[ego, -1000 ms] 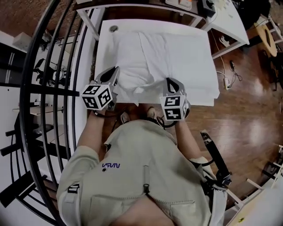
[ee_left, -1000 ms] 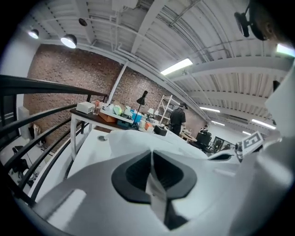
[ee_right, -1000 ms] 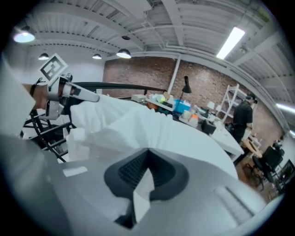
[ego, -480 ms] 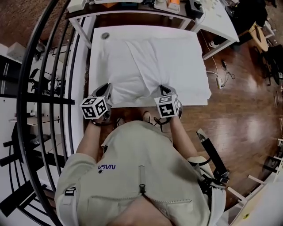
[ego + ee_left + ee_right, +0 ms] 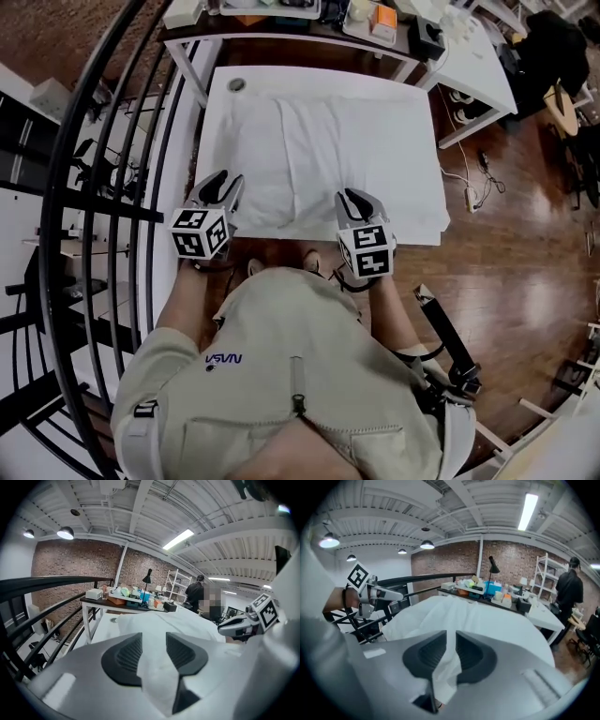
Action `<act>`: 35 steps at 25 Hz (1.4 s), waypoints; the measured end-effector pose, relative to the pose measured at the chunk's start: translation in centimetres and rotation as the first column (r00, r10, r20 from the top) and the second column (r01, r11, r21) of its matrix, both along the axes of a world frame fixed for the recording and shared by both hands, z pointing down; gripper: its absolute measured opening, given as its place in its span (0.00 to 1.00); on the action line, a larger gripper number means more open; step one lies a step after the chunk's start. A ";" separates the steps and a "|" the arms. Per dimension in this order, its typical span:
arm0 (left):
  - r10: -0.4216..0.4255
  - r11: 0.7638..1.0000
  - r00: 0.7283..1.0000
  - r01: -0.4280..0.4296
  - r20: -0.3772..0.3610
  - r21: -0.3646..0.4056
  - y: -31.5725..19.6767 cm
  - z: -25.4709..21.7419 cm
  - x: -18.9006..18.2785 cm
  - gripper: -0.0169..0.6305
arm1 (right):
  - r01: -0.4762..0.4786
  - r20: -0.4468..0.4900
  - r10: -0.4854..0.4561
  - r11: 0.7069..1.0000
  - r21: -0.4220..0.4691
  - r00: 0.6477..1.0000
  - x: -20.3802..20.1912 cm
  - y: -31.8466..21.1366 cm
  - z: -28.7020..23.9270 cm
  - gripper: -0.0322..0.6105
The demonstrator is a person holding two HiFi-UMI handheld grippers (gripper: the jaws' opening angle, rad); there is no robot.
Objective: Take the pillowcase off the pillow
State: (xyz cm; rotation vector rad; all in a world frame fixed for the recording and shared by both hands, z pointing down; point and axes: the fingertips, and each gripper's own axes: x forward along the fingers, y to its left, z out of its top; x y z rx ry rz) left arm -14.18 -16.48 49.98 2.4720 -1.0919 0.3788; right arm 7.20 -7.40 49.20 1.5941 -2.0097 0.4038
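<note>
At the near edge of the bench (image 5: 424, 141): pillow (image 5: 328, 141) lies flat, running away from me, white on white. Pillowcase (image 5: 281, 202) covers it as far as I can tell. No bare pillow shows apart from the case, and no slack case is heaped to one side.

Left gripper (image 5: 153, 649): at the near left corner. Jaws apart, have just been opening. White cloth lies in the gap, but the pads do not pinch it.

Right gripper (image 5: 450, 652): at the near right corner. Jaws a little apart, also just been opening. A fold of cloth stands between the pads, loose by the look of it.

Progress, my reading: early. Case still on, nothing pulled clear. Neither gripper holds anything now, so the near edge needs a fresh grip. Left to do: find the open end, hold the pillow back with one gripper, draw the case off with the other. Which end is open I can't tell from here.
</note>
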 end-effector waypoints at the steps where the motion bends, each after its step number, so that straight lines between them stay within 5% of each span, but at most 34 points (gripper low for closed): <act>1: -0.013 1.000 1.000 0.013 0.008 -0.008 -0.3 0.2 0.0 0.28 | 0.004 0.003 -0.004 1.000 0.009 1.000 0.3 -0.4 -0.3 0.15; 11: -0.080 0.997 0.995 0.080 0.066 -0.005 -3.0 -0.7 3.8 0.30 | 0.123 0.050 -0.129 0.986 0.110 0.990 2.5 -4.7 -2.8 0.16; 20: -0.045 0.998 0.988 0.037 0.150 0.059 -8.9 -2.0 7.2 0.35 | 0.209 0.036 -0.217 0.964 0.163 0.975 0.6 -13.3 -5.9 0.16; 28: -0.002 1.000 0.970 0.006 0.245 -0.017 -16.2 1.5 7.4 0.48 | 0.253 -0.013 -0.253 0.967 0.028 0.967 -1.3 -23.4 -4.7 0.22; 35: 0.070 0.980 0.981 -0.035 0.179 -0.195 -17.5 5.6 8.1 0.52 | 0.238 -0.064 -0.253 0.953 -0.187 0.965 -3.4 -29.1 0.8 0.22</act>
